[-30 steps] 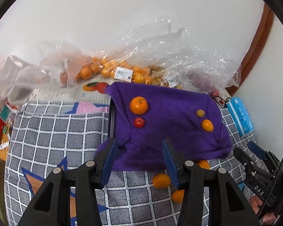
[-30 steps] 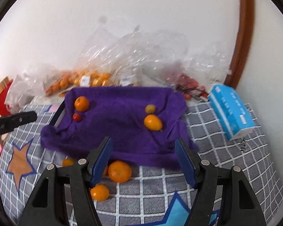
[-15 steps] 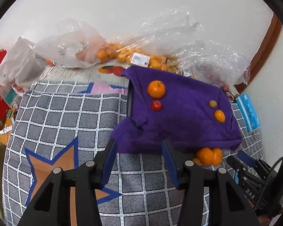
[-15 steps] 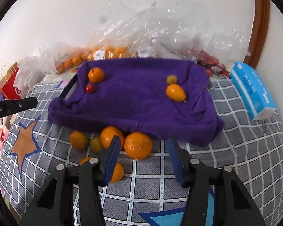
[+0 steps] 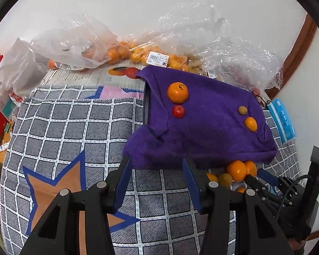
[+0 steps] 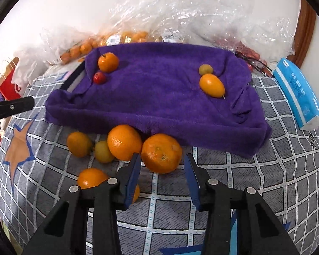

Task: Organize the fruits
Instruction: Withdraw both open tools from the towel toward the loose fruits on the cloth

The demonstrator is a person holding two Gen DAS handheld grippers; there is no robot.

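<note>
The big orange (image 6: 161,153) lies low in the centre of the right wrist view, on the checked cloth (image 6: 255,182) just below the near edge of the purple towel (image 6: 159,93). It touches a second large orange (image 6: 124,142) on its left, with a yellowish fruit (image 6: 103,151) and a smaller orange (image 6: 78,144) further left, and another orange (image 6: 92,177) partly hidden behind the left finger.

The right tongs (image 6: 162,171) now frame the big orange from below. Their jaws have just been closing, narrowing from a wide spread to a gap barely wider than the fruit, and the tongs have dropped toward it, so the fruit fills far more of the frame than a second ago. The pads flank the orange's lower edges, but a sliver of gap shows on each side, so the tongs look released, not yet gripping.

The left tongs (image 5: 157,178) are half-spread and empty over the towel's near left corner, their gap unchanged.

On the towel sit four fruits: an orange (image 6: 108,62) and a small red fruit (image 6: 99,77) at upper left, a greenish fruit (image 6: 205,69) and an oval yellow-orange fruit (image 6: 212,85) at right. Bags of fruit (image 6: 125,38) line the wall, and a blue tissue pack (image 6: 297,93) is at far right.

I judge the pick is imminent: one more squeeze should seat the orange, though its neighbour presses close against the left finger.
</note>
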